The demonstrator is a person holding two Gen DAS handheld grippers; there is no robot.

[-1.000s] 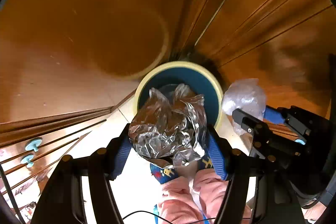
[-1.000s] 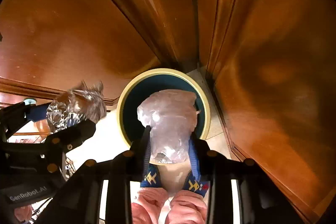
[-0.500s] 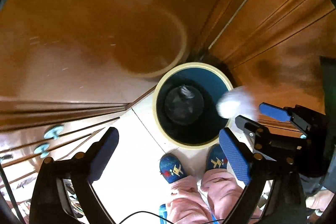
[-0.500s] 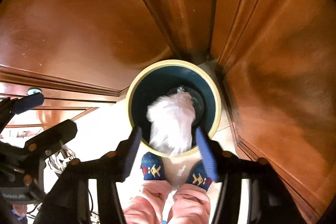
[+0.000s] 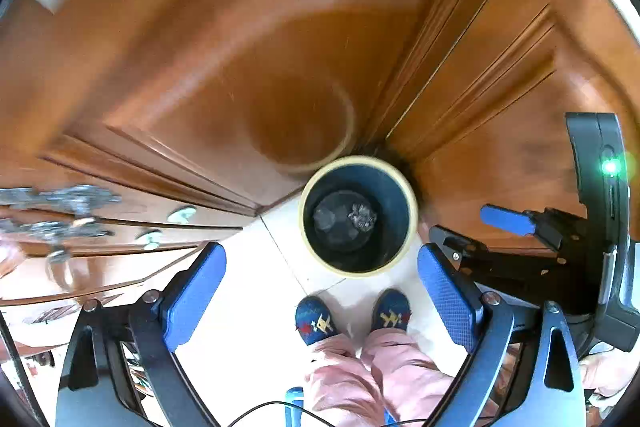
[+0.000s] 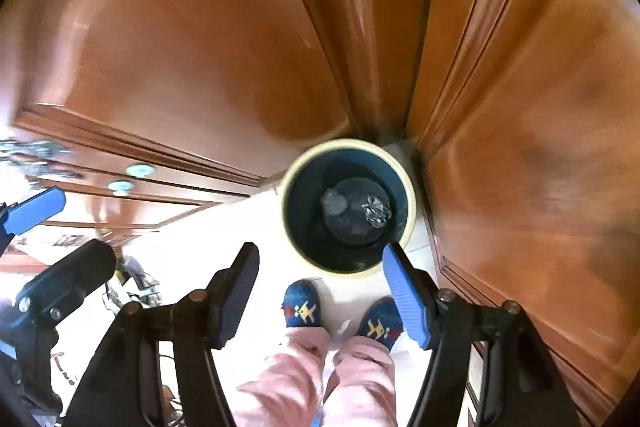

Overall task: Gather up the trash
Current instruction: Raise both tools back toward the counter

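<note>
Left tongs [image 5: 320, 291] and right tongs [image 6: 320, 291] wide, jaws just opened, nothing between. Foil ball [image 6: 376, 211] and clear plastic wad [image 6: 335, 203] at bottom of bin [image 6: 407, 227], frame centre. Probably light, crushable, slippery; best pinched gently across the crumpled middle.

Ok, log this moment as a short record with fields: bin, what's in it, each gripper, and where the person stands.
bin: round, cream rim, dark inside, on pale floor in a corner of wood panels
contents: foil wad and a darker lump at the bottom
left gripper: open, empty, jaws just opened
right gripper: open, empty, jaws just opened
person: blue slippers just short of the bin
</note>
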